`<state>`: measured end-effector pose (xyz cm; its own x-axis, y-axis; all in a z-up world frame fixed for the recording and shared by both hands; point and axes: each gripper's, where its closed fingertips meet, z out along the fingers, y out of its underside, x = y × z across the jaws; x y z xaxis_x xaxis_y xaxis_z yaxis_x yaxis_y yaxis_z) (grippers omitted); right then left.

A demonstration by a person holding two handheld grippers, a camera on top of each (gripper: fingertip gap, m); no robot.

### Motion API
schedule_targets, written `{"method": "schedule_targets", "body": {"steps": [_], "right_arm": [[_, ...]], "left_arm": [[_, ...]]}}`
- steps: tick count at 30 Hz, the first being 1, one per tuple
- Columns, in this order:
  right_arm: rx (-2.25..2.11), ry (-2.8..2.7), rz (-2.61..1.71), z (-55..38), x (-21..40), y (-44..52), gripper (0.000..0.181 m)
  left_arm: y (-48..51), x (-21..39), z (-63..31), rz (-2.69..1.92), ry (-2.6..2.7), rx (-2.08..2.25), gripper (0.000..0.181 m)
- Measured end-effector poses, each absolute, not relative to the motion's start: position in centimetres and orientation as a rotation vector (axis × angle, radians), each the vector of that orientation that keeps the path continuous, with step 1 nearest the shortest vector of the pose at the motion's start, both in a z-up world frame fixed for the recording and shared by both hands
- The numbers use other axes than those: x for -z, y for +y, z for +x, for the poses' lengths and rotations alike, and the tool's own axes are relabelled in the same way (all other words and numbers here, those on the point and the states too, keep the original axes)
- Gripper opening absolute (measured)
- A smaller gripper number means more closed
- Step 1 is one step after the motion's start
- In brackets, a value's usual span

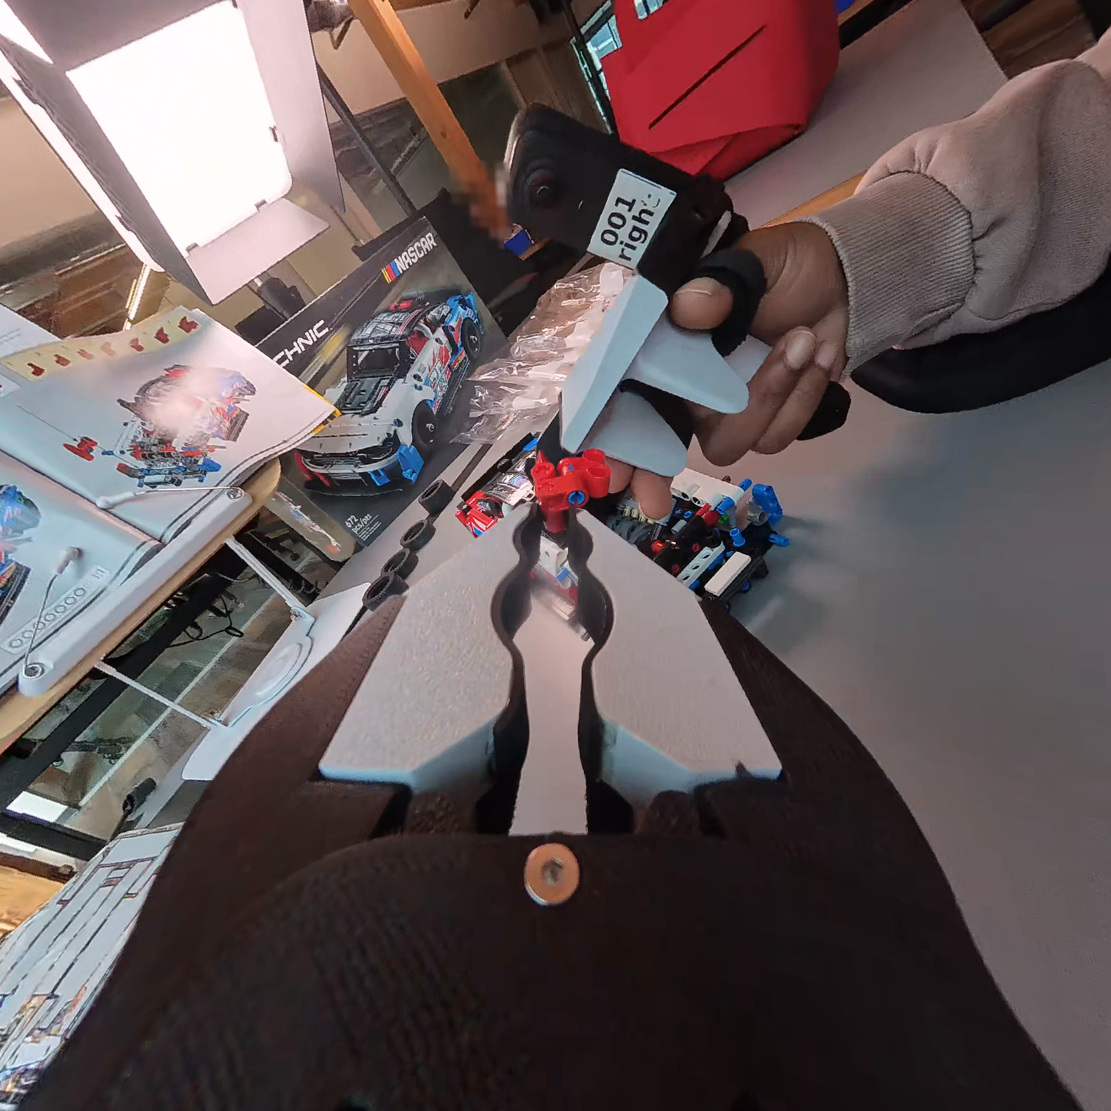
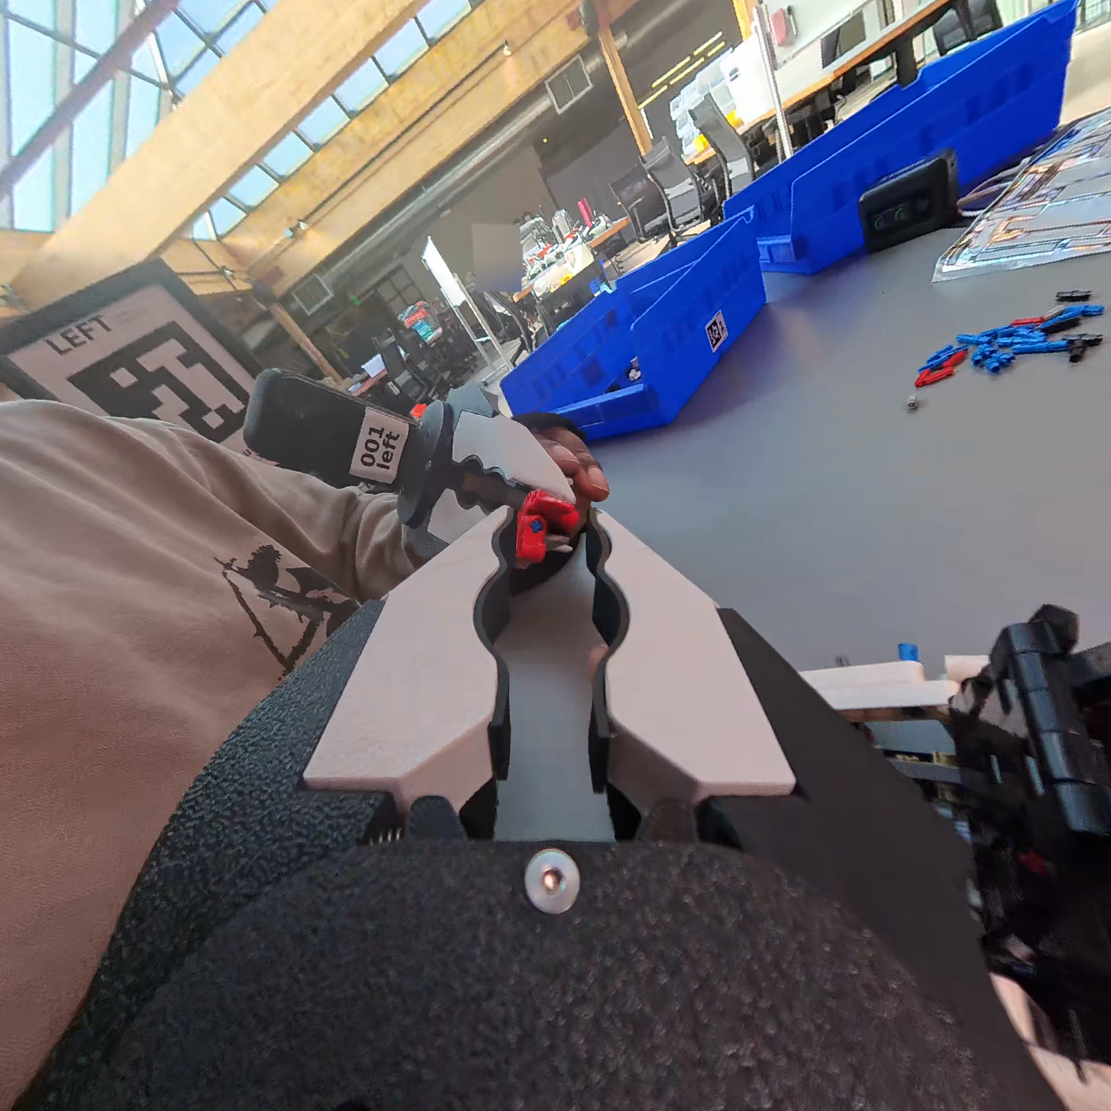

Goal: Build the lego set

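A small red Lego assembly (image 1: pixel 571 478) with a blue pin is held in the air between both grippers. My left gripper (image 1: pixel 556 516) is shut on its lower stem, the jaws nearly closed. The right gripper (image 1: pixel 592 454) comes in from the upper right and its fingertips close on the top of the red piece. In the right wrist view the red assembly (image 2: pixel 541 529) sits between the right gripper's (image 2: pixel 550 518) tips, with the left gripper (image 2: pixel 541 490) gripping it from the far side. A partly built car chassis (image 1: pixel 709 541) lies on the grey table (image 1: pixel 932 601) behind.
An open instruction booklet (image 1: pixel 150 409) and the set's box (image 1: pixel 391 391) stand at left, with black tyres (image 1: pixel 397 562) and plastic bags (image 1: pixel 529 355) nearby. Blue bins (image 2: pixel 691 324), loose blue and red pieces (image 2: pixel 1010 348) and a sticker sheet (image 2: pixel 1034 216) lie on the table (image 2: pixel 841 481). Only a small space, under 4 cm, lies between the two pairs of fingers.
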<state>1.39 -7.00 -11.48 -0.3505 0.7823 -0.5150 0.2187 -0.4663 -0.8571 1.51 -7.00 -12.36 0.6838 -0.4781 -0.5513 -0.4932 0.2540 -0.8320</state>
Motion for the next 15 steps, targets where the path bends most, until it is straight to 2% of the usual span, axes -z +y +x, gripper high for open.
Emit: {"method": "schedule_targets", "body": {"steps": [3, 15], "right_arm": [[-1.845, -1.336, -1.479, 1.3, 11.8, -7.2, 0.012], [-1.734, -1.397, -1.512, 1.3, 13.2, -6.9, 0.011]], "left_arm": [[-7.0, 12.7, 1.8, -1.370, 0.907, -0.022, 0.005], [-6.7, 14.4, 1.8, -1.519, 0.847, 0.227, 0.005]]}}
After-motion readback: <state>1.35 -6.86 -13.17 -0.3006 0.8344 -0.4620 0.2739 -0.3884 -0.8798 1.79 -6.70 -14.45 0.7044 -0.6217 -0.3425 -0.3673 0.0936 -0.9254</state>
